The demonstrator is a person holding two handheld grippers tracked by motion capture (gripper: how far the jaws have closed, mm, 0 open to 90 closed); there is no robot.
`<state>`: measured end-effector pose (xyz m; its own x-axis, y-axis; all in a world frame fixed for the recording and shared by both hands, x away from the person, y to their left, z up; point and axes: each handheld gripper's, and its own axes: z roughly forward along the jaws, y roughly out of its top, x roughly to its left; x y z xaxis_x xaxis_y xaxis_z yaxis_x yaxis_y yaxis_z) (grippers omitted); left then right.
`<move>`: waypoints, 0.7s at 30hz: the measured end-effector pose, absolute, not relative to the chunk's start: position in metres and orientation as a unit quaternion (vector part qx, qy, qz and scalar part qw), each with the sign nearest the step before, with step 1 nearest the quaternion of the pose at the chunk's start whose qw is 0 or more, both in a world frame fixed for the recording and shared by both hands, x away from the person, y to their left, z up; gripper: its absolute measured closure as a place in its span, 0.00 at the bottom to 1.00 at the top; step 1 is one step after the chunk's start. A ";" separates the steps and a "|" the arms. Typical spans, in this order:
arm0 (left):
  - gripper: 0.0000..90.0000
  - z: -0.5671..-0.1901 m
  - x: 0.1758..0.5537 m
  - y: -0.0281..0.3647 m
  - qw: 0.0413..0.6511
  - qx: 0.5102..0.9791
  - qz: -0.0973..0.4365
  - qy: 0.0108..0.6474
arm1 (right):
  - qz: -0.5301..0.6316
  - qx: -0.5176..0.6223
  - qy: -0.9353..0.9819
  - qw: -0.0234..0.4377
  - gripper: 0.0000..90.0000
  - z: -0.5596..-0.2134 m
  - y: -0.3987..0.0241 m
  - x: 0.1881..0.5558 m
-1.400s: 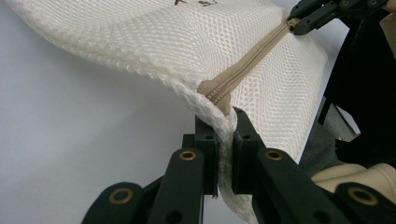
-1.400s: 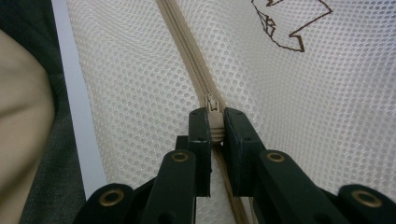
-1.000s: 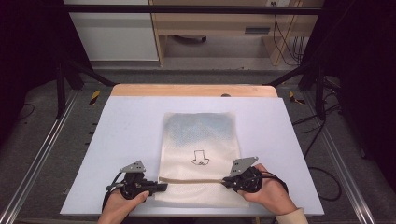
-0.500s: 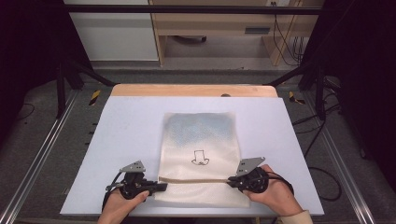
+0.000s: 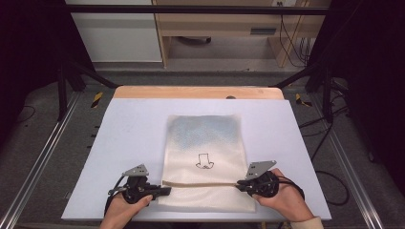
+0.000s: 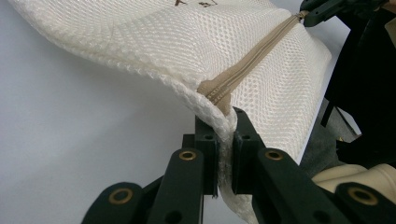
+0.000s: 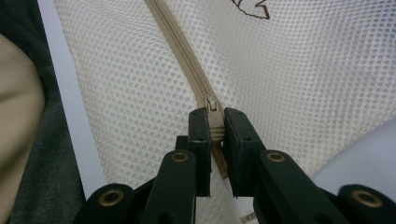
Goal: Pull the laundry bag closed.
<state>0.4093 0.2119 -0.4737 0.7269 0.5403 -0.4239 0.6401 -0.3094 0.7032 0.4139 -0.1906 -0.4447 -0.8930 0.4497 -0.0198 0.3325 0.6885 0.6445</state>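
A cream mesh bag (image 5: 204, 143) lies flat on the white table top (image 5: 129, 129), with a small dark drawing on its middle and a tan zipper (image 5: 200, 184) running across its near end. My left gripper (image 5: 165, 191) is shut on the bag's left edge at the zipper's end, where the mesh edge (image 6: 223, 122) folds between the jaws. My right gripper (image 5: 240, 186) is shut on the zipper pull (image 7: 212, 116) at the bag's right side. The zipper (image 7: 180, 51) stretches away from those jaws, closed along its length. The right gripper (image 6: 322, 10) appears far off in the left gripper view.
The table's near edge lies just behind both hands. A wooden strip (image 5: 196, 92) borders the far edge. Metal rails (image 5: 43, 157) run along both sides, and a wooden bench (image 5: 215, 28) stands beyond the table.
The right gripper has shifted slightly to the right and nearer along the zipper line. The left gripper has stayed in place on the bag's edge.
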 end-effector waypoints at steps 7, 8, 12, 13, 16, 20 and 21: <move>0.93 -0.473 0.409 0.212 0.460 0.807 -0.050 0.366 | 0.333 0.220 0.913 0.089 0.91 -0.444 -0.195 0.413; 0.93 -0.473 0.409 0.212 0.460 0.807 -0.050 0.366 | 0.334 0.220 0.912 0.089 0.91 -0.444 -0.196 0.413; 0.93 -0.473 0.409 0.212 0.460 0.808 -0.049 0.366 | 0.331 0.218 0.913 0.091 0.91 -0.444 -0.197 0.413; 0.93 -0.472 0.409 0.212 0.459 0.808 -0.049 0.366 | 0.335 0.220 0.912 0.089 0.91 -0.444 -0.198 0.413; 0.93 -0.473 0.409 0.212 0.459 0.808 -0.048 0.366 | 0.335 0.222 0.911 0.090 0.91 -0.445 -0.200 0.412; 0.93 -0.472 0.409 0.212 0.460 0.808 -0.048 0.365 | 0.336 0.226 0.910 0.092 0.91 -0.445 -0.205 0.412; 0.93 -0.472 0.408 0.212 0.461 0.808 -0.047 0.366 | 0.335 0.229 0.910 0.091 0.91 -0.445 -0.206 0.412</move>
